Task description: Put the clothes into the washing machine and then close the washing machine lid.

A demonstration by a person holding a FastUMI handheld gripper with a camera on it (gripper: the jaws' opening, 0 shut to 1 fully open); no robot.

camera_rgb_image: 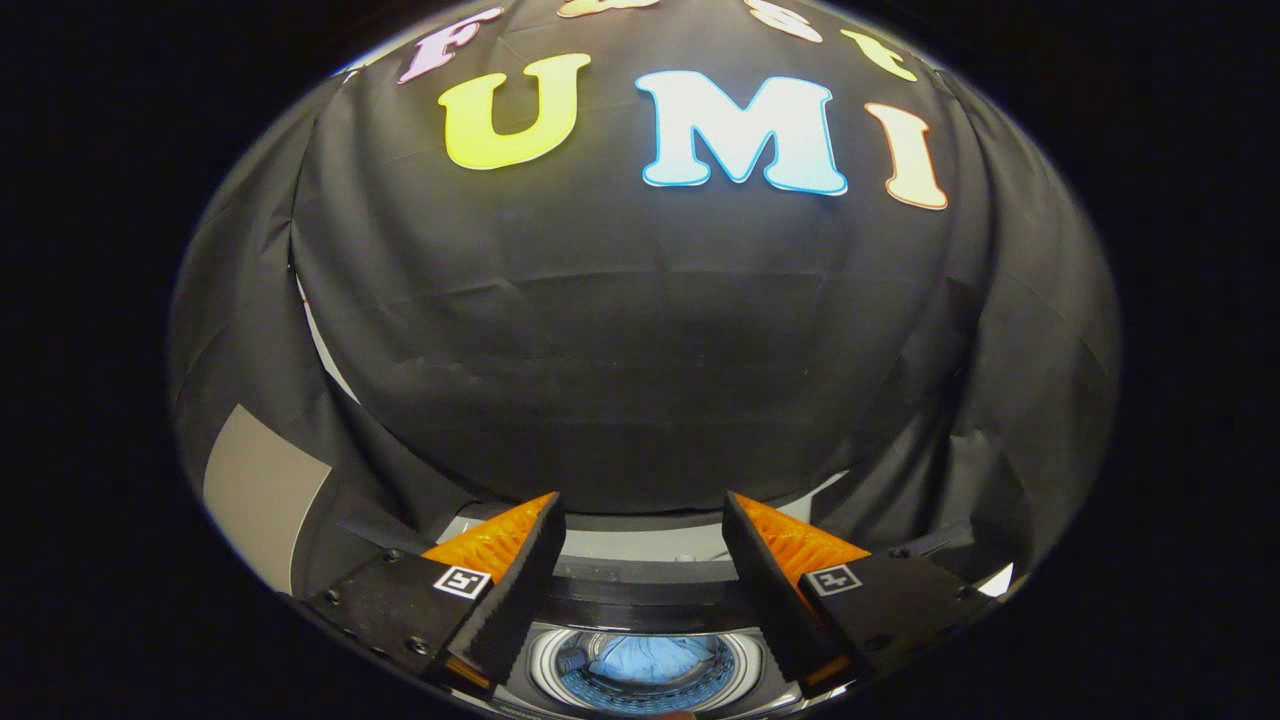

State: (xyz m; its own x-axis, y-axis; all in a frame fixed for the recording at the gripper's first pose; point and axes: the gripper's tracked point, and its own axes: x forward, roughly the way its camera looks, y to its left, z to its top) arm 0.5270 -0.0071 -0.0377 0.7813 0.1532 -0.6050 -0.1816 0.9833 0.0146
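Half done, I judge: blue crumpled clothes (pixel 655 658) lie inside the round steel drum (pixel 545 668), fingers (pixel 645 555) apart and empty, lid unclosed.

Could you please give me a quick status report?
Gripper open, empty, above washer. Blue clothes in drum. Lid not yet closed.
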